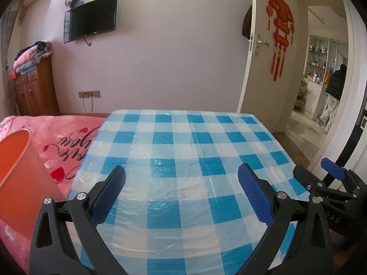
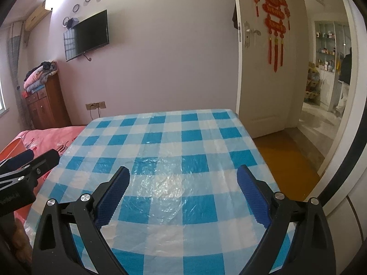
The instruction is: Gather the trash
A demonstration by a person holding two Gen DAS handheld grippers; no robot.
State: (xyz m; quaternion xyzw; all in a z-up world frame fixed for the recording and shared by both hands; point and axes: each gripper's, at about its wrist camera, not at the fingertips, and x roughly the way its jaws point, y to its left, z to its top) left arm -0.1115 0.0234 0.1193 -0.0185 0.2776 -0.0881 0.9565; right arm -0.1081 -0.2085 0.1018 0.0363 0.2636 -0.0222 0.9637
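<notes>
We've got the left gripper (image 1: 181, 190) spread wide over the near edge of the tabletop (image 1: 206, 137), nothing between its pads. The right gripper (image 2: 183, 192) is just as wide, hovering beside it. Blue-checked plastic cloth, wrinkled, glossy; no trash shows on it. Off the left edge an orange bin (image 1: 16, 171) sits against the pink bed (image 1: 66, 135). Beyond the far edge, bare wall and an open door (image 2: 259, 68).

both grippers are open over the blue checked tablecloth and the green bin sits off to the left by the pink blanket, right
Not quite: the bin is orange, not green, as the left wrist view shows. The rest holds: the left gripper and right gripper are both open over the blue checked tablecloth, and the bin sits to the left by the pink blanket.
</notes>
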